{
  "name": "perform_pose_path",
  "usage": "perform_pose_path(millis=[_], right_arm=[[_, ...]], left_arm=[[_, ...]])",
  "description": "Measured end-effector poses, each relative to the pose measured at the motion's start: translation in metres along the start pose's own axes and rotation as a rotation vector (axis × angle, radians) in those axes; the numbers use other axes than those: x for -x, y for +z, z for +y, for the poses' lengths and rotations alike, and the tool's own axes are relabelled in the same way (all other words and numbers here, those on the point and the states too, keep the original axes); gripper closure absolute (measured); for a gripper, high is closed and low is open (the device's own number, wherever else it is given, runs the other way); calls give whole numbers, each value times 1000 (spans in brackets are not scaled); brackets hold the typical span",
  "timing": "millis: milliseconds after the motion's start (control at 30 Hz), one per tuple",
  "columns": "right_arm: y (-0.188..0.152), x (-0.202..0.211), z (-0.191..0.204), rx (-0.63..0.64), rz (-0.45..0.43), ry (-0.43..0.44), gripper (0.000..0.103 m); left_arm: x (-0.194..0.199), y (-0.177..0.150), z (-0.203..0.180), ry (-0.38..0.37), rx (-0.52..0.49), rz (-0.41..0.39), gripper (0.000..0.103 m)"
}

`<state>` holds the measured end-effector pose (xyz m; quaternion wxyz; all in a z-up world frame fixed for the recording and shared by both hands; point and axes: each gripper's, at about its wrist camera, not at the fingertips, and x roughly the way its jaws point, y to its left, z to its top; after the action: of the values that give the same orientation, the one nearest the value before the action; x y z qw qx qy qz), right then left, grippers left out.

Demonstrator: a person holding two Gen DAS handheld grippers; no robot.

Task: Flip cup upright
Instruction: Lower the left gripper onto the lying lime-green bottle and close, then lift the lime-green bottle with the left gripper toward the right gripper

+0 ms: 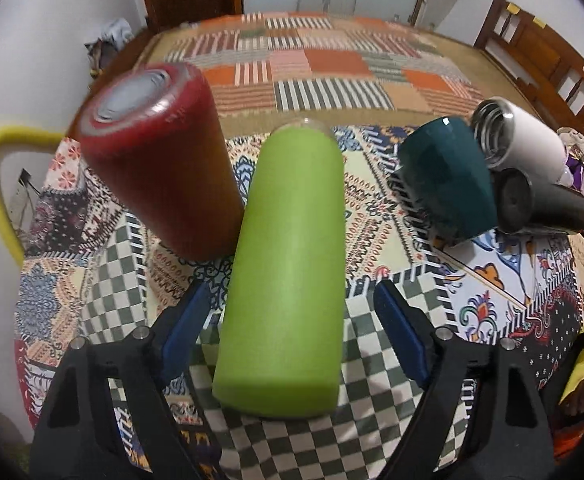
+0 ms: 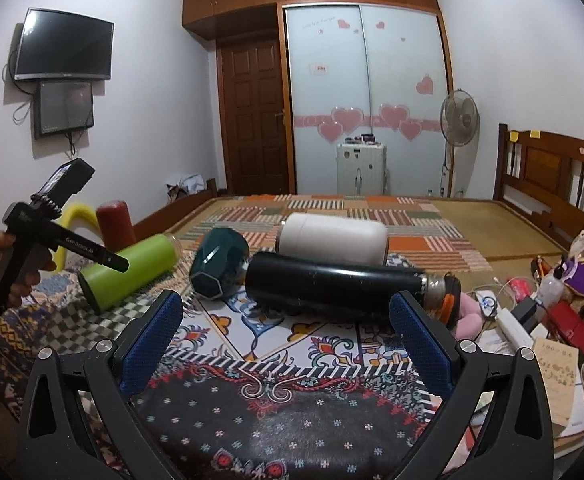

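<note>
Green cup (image 1: 281, 272) lies on its side on cloth (image 1: 372, 216), btwn L gripper's (image 1: 287, 320) spread jaws, prob not touching. R gripper (image 2: 287, 332) jaws spread, facing black flask (image 2: 332, 284). Red cup (image 1: 159, 156) stands beside.

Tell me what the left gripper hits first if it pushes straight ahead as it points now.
The green cup. It lies on its side, already between the open fingers of the left gripper, lengthwise along its line. Going on would likely seat it deeper or push it toward the bed.

My claw pads (image 1: 183, 328) look like rough blue rubber; the green bottle (image 1: 287, 264) is matt, the teal cup (image 1: 448, 176) glossy, the worktop cloth (image 1: 372, 208) patterned fabric.
</note>
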<state>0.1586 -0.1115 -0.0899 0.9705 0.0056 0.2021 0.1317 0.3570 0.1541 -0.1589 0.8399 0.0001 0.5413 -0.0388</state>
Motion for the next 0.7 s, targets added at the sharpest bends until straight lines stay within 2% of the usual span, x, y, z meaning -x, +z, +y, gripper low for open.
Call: perform_pose_path(millis=[67,133,200,300,500,700], right_arm=[[-2,-7,-2,-7,8,3,0],[-3,-15,-2,-14,15,11,0],[-4,-17,-2,-19,20,17,0],[-5,-21,-2,-23,24,22,0],[-8,-26,-4,-23,32,18,0],[-11,-28,-9,-39,45,14,0]], left_arm=[[-8,3,-1,2,-8,22,19],[-15,4,-1,0,-17,50,24],[-21,5,-1,-3,-29,76,33],[-26,9,1,-4,-14,91,36],[-25,10,2,-8,-6,94,36],[-26,7,7,-31,33,49,36]])
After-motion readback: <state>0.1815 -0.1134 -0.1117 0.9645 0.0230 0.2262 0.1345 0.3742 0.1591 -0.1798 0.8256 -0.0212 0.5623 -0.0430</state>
